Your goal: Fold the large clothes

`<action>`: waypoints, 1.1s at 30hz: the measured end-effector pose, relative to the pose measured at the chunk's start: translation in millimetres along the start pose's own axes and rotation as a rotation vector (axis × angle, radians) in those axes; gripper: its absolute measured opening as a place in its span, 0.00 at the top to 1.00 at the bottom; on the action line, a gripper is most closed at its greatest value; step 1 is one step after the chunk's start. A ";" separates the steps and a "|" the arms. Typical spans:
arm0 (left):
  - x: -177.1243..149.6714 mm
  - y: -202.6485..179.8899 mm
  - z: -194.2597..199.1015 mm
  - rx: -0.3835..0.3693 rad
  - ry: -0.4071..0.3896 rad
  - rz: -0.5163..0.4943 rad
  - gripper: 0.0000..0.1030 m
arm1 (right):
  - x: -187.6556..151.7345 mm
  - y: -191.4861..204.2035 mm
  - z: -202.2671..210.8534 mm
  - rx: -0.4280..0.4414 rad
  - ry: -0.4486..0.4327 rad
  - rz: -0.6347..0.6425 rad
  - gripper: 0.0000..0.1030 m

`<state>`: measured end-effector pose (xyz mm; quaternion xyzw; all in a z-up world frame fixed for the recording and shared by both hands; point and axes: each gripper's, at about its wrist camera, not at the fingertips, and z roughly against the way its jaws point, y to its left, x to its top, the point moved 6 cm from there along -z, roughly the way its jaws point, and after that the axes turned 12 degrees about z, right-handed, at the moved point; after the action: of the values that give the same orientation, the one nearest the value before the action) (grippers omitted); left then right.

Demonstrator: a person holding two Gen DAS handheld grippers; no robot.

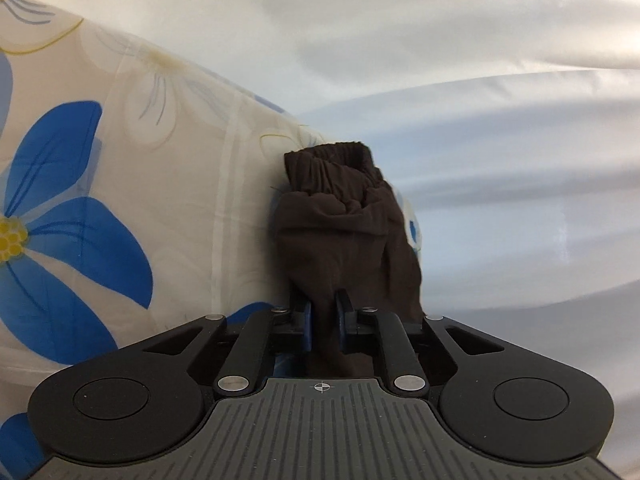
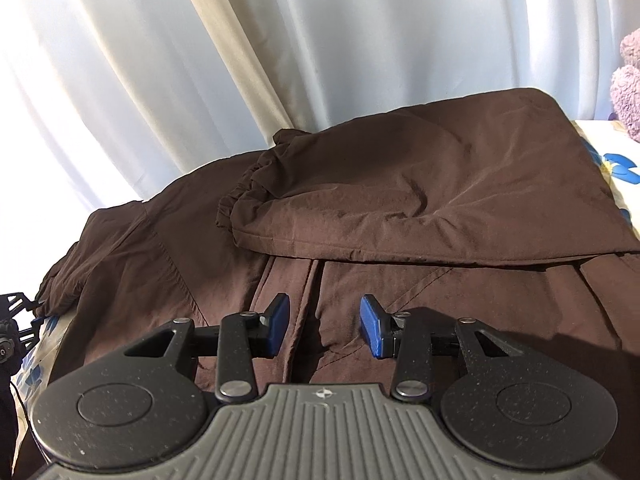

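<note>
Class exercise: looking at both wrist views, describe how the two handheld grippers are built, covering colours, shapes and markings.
Left gripper and right gripper look alike: black linkage arms with silver pivot bolts, two round black discs, a ribbed grey centre plate bearing a small crosshair mark, and blue pads on the fingers.

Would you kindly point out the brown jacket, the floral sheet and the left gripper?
brown jacket point(image 2: 460, 184): right wrist view, folded-over sleeve.
floral sheet point(image 1: 132, 184): left wrist view, pale patch between flowers.
left gripper point(image 1: 323, 316): left wrist view, between fingertips.
</note>
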<state>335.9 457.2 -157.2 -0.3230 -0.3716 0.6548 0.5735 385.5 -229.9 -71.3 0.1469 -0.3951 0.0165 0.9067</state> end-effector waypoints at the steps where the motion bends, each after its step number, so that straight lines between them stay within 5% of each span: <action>1: -3.1 -8.2 5.0 -0.015 -0.011 -0.047 0.91 | -0.3 -0.5 1.7 -0.002 -0.003 -0.004 0.62; 7: -63.4 -101.1 52.5 -0.160 -0.023 -0.413 0.92 | 2.4 -6.5 16.5 -0.007 -0.039 -0.021 0.62; 12: -200.2 -174.4 94.5 -0.351 0.136 -0.760 0.91 | 6.4 -12.1 35.7 0.005 -0.095 -0.046 0.62; 16: -326.1 -177.8 104.1 -0.451 0.347 -0.943 0.87 | 9.0 -14.4 47.6 0.023 -0.124 -0.066 0.62; 18: -382.0 -160.4 94.0 -0.444 0.443 -0.998 0.75 | 10.1 -15.2 51.7 0.028 -0.136 -0.072 0.62; 21: -439.3 -116.9 71.5 -0.314 0.578 -1.046 0.56 | 11.1 -16.8 51.5 0.045 -0.139 -0.089 0.62; 24: -445.1 -89.0 65.0 -0.233 0.570 -1.085 0.47 | 12.1 -21.5 45.0 0.070 -0.124 -0.127 0.62; 27: -410.9 -89.0 60.0 -0.185 0.422 -1.106 0.35 | 16.0 -25.6 35.3 0.102 -0.109 -0.158 0.62; 33: -351.5 -79.4 37.9 0.000 0.204 -1.171 0.35 | 30.2 -24.1 -7.2 0.228 -0.076 -0.283 0.47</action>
<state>391.2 109.7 -70.8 -0.1256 -0.4310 0.1950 0.8720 414.9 -253.5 -60.2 0.3036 -0.3998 -0.0720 0.8619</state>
